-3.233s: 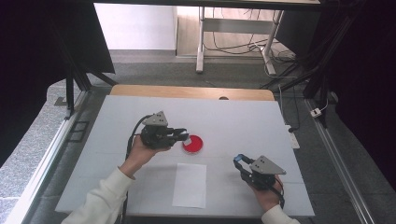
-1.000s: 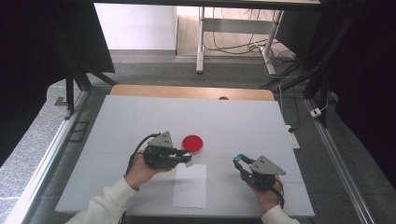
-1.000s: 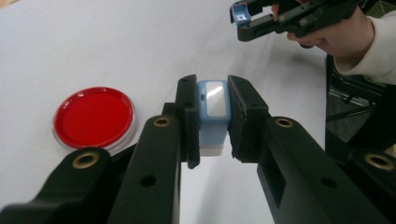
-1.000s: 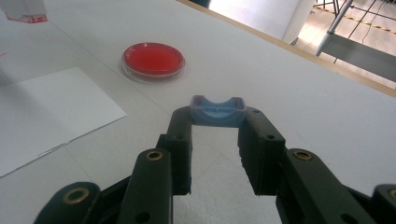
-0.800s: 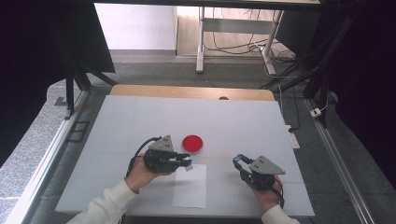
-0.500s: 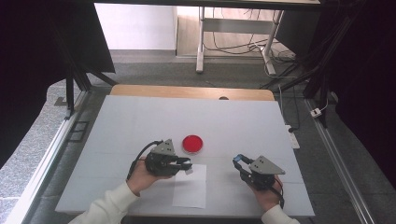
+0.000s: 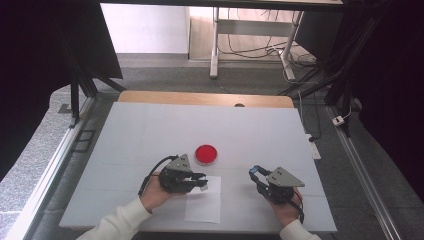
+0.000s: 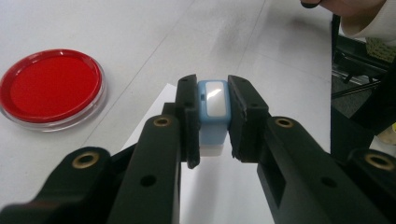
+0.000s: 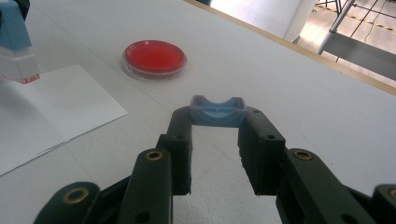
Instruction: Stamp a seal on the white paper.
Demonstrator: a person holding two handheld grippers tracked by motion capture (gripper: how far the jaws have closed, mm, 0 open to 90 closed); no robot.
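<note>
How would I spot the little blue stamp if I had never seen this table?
Start at the white table and find the paper sheet near its front edge. Over the sheet's top edge, the left tongs pinch the stamp: pale blue, white-based, unlike the round red dish beyond.

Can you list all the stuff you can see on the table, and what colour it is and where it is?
Stamp: one, blue and white with a red bottom, between the left jaws, over the paper.
Cap: one, blue, between the right jaws.
Ink pad: one, red, round, mid-table beyond the paper.
Paper: one sheet, white, near table edge.
Table: one, white.
Left gripper: black, holding the stamp.
Right gripper: black, holding the cap.
</note>
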